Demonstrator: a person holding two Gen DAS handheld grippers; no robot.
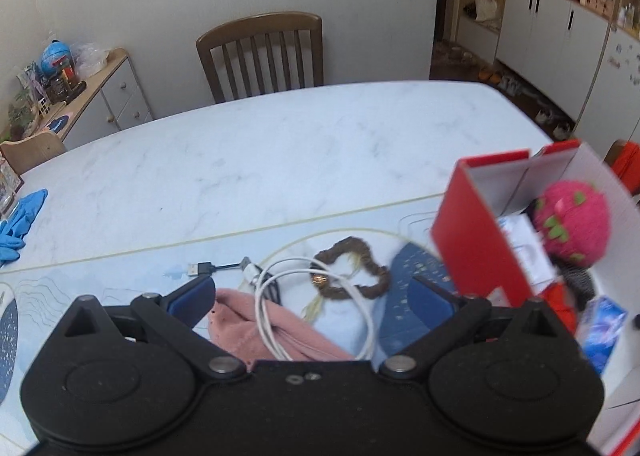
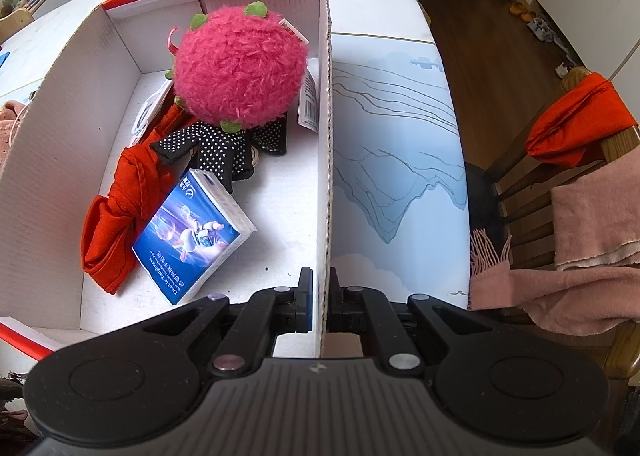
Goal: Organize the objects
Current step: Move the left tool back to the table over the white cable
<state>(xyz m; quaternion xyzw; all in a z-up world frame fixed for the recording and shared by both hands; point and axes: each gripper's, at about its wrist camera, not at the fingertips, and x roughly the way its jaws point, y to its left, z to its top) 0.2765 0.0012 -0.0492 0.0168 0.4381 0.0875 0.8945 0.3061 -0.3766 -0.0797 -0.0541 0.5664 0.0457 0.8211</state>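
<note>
We judge the tidying about half done: our right tongs [image 2: 318, 298] pinch the box [image 2: 326, 160] wall, with the plush ball [image 2: 240, 68], gloves [image 2: 224, 152], tissue pack [image 2: 192, 232] and red cloth [image 2: 116, 216] already inside, ahead to their left. Just ahead of our left tongs [image 1: 316, 298], which hang open and empty, the white cable [image 1: 320, 288], scrunchie [image 1: 352, 272] and pink cloth [image 1: 256, 324] still wait on the table [image 1: 280, 160].

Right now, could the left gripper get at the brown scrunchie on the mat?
Probably yes: the left gripper is open, the brown scrunchie lies just ahead, only the white cable crossing it.

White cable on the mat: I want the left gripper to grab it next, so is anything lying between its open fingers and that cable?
Nothing visible blocks it. The left gripper is open, and the white cable lies loose between its fingers, partly on top of the pink cloth. The brown scrunchie lies under one loop.
</note>
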